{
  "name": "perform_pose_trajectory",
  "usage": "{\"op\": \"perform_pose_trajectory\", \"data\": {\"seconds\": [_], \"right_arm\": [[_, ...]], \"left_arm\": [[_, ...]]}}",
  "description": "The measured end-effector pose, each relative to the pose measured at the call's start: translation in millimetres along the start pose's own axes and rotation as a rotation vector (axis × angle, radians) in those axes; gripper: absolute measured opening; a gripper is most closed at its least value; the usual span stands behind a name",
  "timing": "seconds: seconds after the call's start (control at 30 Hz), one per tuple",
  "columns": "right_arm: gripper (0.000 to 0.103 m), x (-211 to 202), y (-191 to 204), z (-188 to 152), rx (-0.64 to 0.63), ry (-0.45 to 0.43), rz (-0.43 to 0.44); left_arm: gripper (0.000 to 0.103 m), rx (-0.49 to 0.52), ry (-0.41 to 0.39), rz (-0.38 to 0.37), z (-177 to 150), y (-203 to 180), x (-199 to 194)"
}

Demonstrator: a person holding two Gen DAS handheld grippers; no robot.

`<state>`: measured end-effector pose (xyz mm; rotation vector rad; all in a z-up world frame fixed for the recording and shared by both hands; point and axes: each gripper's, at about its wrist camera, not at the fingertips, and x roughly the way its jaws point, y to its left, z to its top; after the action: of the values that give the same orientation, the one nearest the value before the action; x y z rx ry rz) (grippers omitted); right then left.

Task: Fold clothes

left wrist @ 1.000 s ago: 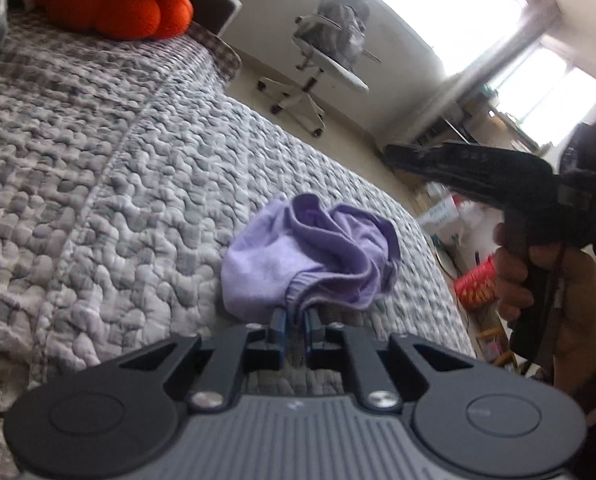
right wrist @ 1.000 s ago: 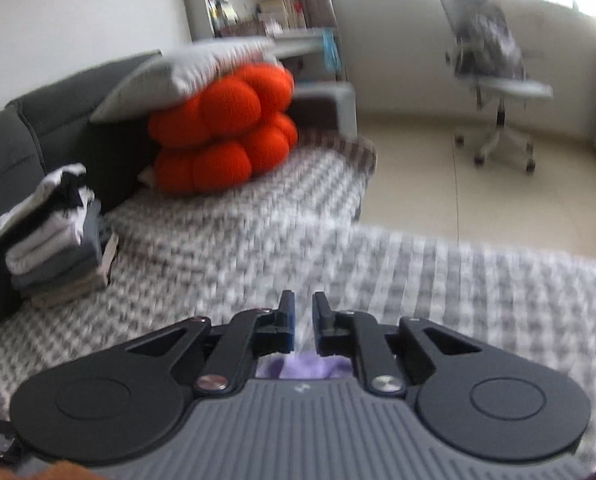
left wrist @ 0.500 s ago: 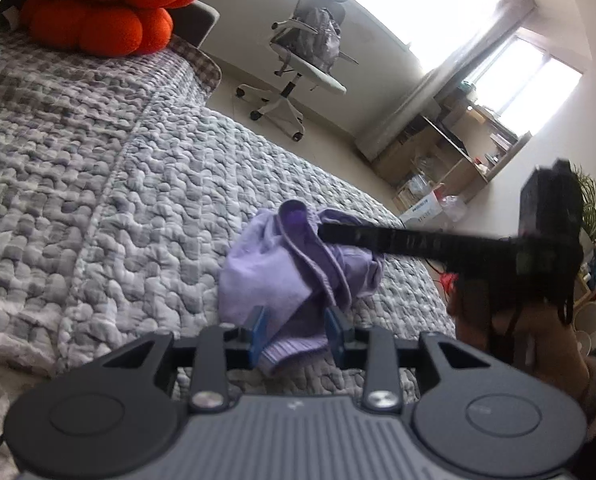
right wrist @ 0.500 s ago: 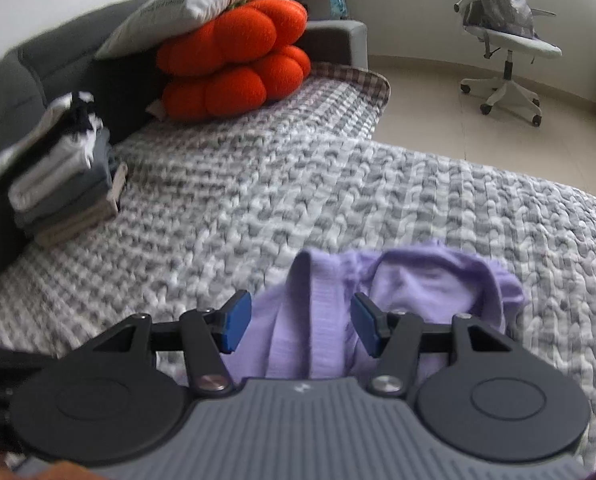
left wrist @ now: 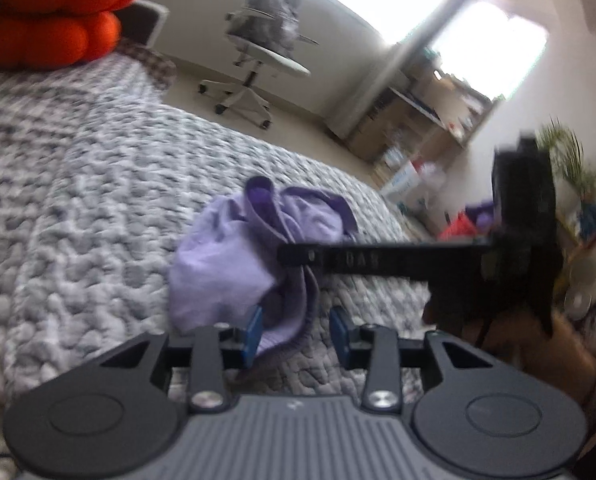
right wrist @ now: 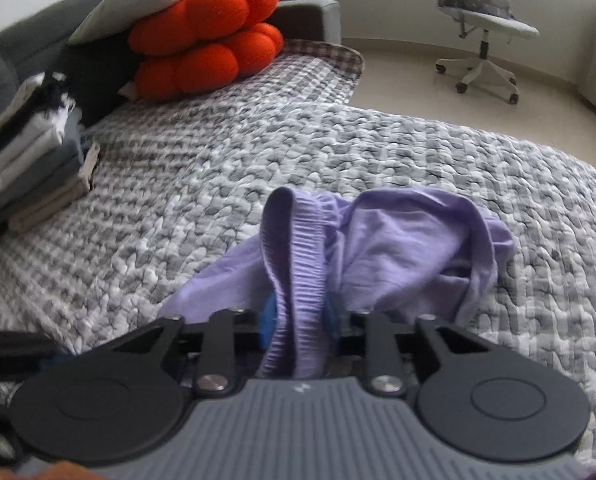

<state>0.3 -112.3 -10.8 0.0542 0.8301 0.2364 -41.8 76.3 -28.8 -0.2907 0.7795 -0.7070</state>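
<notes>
Crumpled lilac cotton garment point(right wrist: 410, 240) remains unfolded on grey quilted bed point(right wrist: 217, 168); right gripper point(right wrist: 298, 322) jaws closing on its ribbed waistband, left gripper point(left wrist: 295, 334) jaws opening, straddling an edge.

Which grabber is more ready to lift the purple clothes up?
Probably the right gripper: its jaws are closing around the ribbed waistband of the purple garment. The left gripper is opening, with only the hem lying loose between its pads.

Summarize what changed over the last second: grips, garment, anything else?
The left gripper let go of the purple garment; its jaws are opening around the hem. The right gripper came down and is closing on the waistband. Garment, quilt and folded stack stayed put.
</notes>
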Motion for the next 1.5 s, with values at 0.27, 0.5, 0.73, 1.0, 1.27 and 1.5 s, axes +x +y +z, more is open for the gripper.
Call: {"op": "perform_pose_trajectory", "data": {"seconds": [0.27,0.5,0.73,1.0,1.27,1.5], "right_arm": [[0.007,-14.8,-24.1,-3.2,0.143,-0.047,0.053],[0.003,-29.8,-28.7,6.2,0.194,-0.109,0.080],[0.002,-33.7,-20.1,17.4,0.162,-0.132,0.075],[0.055,-21.8,-15.7,15.6,0.133,-0.090,0.077],[0.059,-11.8,-6.3,19.1,0.060,-0.080,0.078],[0.059,6.7,4.6,17.1,-0.005,-0.042,0.086]], "left_arm": [[0.046,0.169,0.092,0.038,-1.8,-21.3,25.3],[0.048,0.244,0.140,0.099,-5.6,-32.2,32.9],[0.046,0.265,0.186,0.177,-7.7,-35.8,44.6],[0.046,0.257,0.207,0.161,-11.8,-39.0,46.5],[0.046,0.209,0.201,0.128,-10.0,-32.3,44.0],[0.047,0.198,0.204,0.122,-9.5,-31.5,43.8]]}}
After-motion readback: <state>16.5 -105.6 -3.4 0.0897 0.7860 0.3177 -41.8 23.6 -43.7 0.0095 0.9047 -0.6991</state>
